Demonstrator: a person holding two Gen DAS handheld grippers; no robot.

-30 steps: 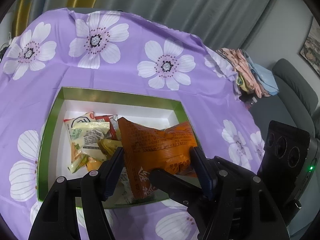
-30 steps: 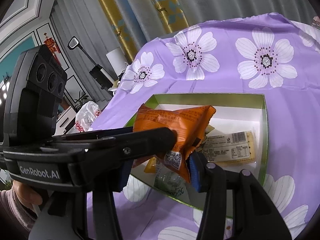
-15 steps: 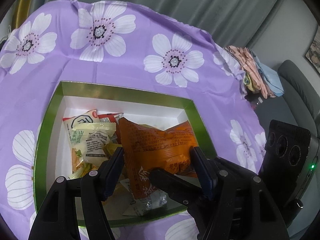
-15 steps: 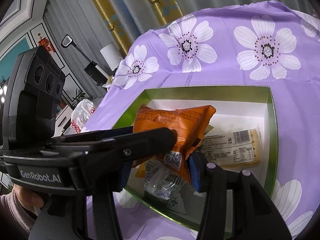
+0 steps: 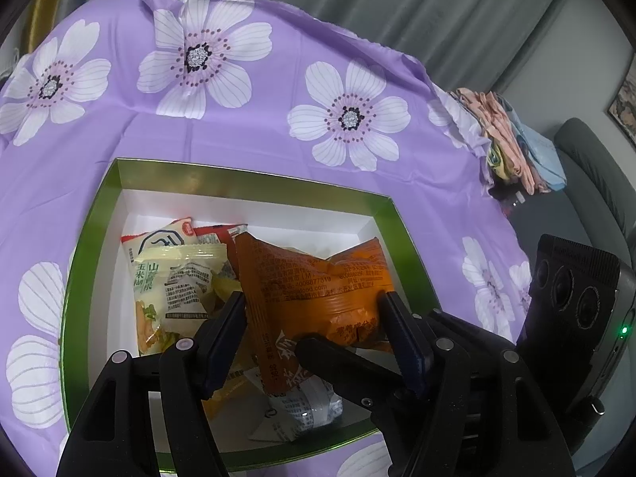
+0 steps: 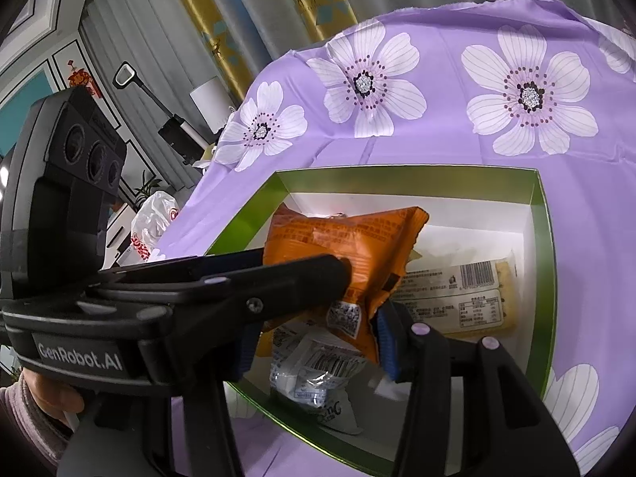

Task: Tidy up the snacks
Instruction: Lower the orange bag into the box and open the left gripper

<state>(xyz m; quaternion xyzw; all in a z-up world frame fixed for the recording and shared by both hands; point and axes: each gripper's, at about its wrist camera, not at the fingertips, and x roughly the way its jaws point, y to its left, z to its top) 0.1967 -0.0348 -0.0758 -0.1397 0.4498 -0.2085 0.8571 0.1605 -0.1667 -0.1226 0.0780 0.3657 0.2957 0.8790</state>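
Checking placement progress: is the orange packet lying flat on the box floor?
No, the orange packet is held above the other snacks by both tools.

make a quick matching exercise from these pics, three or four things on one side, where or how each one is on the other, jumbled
Things:
1. orange packet
2. green box
3. barcode packet
4. folded clothes

Places or states:
a. lies flat on the box floor
b. off the table's far right edge
c. gripped by both grippers over the box
d. sits open on the purple flowered cloth

Pairs: 1-c, 2-d, 3-a, 4-b

Grey curtains (image 5: pixel 417 8), grey sofa (image 5: pixel 596 175)
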